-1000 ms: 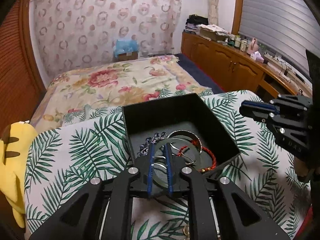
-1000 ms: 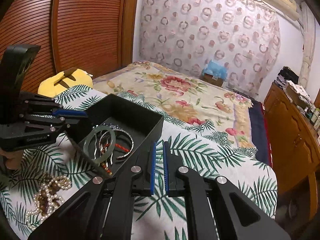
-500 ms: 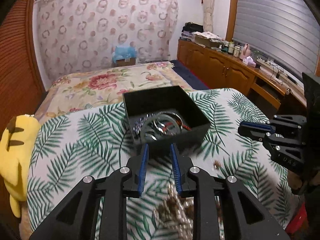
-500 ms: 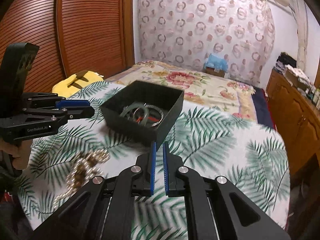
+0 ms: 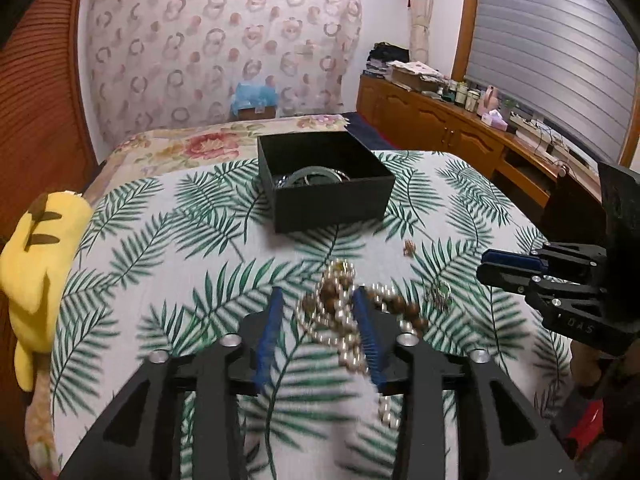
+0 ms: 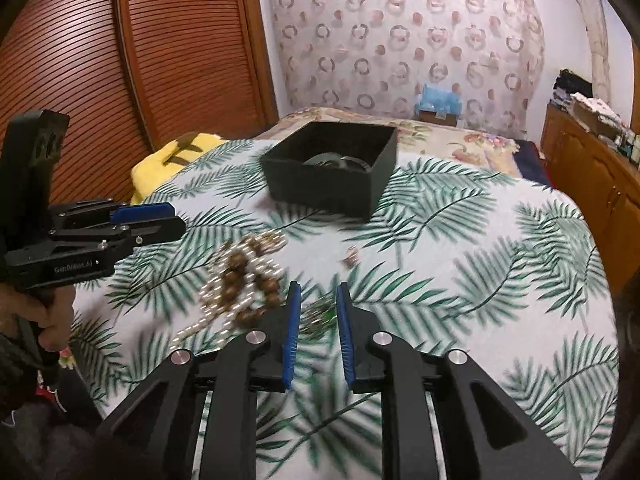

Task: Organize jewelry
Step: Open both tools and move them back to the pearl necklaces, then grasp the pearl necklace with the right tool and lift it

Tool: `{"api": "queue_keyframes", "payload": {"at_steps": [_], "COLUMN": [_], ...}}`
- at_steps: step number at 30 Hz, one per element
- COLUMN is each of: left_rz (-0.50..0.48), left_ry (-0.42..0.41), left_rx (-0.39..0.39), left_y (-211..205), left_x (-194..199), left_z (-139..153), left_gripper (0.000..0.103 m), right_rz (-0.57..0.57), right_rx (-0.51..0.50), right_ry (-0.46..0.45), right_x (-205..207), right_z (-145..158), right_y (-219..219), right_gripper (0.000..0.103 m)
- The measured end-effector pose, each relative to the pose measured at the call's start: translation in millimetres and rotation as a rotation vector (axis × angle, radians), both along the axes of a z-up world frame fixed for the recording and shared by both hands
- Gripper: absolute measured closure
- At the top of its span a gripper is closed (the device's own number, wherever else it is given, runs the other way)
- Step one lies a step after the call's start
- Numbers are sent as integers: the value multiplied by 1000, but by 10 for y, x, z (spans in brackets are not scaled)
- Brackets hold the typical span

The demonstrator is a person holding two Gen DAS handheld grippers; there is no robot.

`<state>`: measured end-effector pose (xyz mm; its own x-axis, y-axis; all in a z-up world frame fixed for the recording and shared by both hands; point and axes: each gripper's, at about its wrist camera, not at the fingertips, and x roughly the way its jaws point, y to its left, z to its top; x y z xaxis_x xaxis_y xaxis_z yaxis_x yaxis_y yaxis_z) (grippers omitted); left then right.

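Bare leaf-print cloth [image 6: 460,248] lies open right of the black box [image 6: 332,184]; beads [image 6: 240,280] clutter the left.

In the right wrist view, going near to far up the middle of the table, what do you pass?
Right gripper → blurred green-stoned trinket → small gold trinket → black square box holding bangles → floral bedspread.

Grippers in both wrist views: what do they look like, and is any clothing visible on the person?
Both the left gripper and right gripper are matte black angular frames with silver bolts and ribbed blue pads. Pale lettering marks each body. A dark sleeve shows at the left hand.
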<state>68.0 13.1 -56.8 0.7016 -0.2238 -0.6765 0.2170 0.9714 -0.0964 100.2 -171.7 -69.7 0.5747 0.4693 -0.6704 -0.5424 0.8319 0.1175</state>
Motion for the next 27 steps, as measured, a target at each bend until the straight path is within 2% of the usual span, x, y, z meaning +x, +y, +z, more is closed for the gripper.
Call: {"api": "queue_keyframes", "payload": {"at_steps": [3, 5, 8, 14, 19, 24, 25, 27], "left_rz": [7, 20, 42, 84, 108, 123, 124, 124], "left_ry": [8, 9, 3, -2, -5, -2, -3, -5], "left_rx": [8, 10, 7, 27, 16, 3, 1, -3], "left_y": [64, 111, 198, 317, 418, 469, 472, 473], "left_x": [-92, -136, -197, -234, -244, -247, -249, -252], "left_z": [-57, -76, -103, -148, -180, -205, -204, -204], "left_gripper": [63, 46, 31, 18, 17, 17, 17, 17], "right_rz": [45, 67, 105, 143, 137, 137, 141, 140], "right_rx": [-10, -13, -16, -69, -106, -164, -181, -205], "right_ry": [15, 30, 59, 109, 120, 86, 74, 57], "right_x": [-95, -126, -156, -170, -135, -127, -131, -134], "right_z": [-67, -106, -176, -330, -363, -361, -364, -364], "right_y": [158, 239, 385, 610, 691, 817, 842, 838], "right_gripper": [83, 83, 83, 83, 83, 83, 84, 94]}}
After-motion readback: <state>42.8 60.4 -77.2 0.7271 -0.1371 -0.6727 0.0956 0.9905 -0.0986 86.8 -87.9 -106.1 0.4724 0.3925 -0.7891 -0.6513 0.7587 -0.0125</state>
